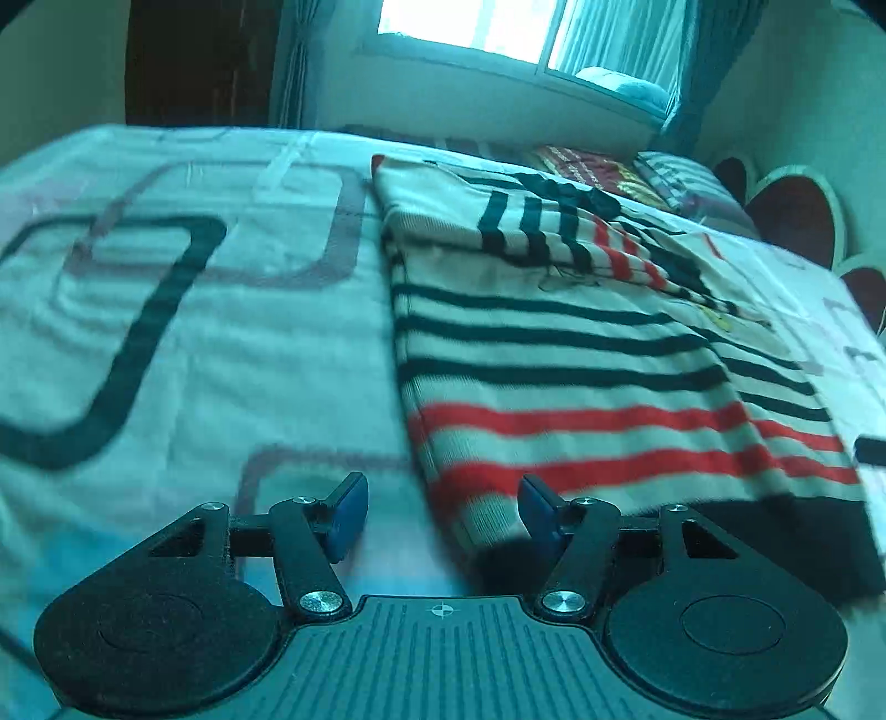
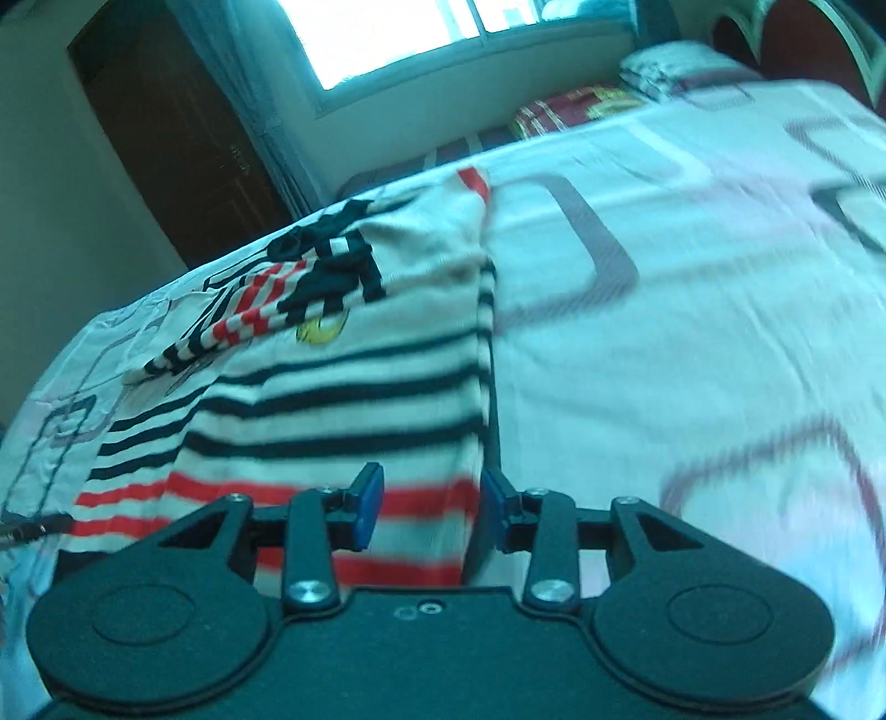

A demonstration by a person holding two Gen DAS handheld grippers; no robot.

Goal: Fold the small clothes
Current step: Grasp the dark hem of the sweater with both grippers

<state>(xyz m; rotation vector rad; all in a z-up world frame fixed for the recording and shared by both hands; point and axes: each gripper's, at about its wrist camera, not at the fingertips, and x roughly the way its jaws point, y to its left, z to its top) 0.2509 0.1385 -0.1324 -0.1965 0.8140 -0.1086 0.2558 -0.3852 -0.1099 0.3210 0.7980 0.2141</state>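
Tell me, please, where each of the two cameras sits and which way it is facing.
Left wrist: on the left gripper, looking forward and down over the bedsheet at the left edge of the striped sweater; its own open blue fingers show.
Right wrist: on the right gripper, tilted, over the sweater's right edge; its own open fingers show.
Shared: the sweater, bedsheet, window and pillows.

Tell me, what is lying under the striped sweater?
The patterned bedsheet shows around the striped sweater, which lies on it. What is directly beneath stays covered.
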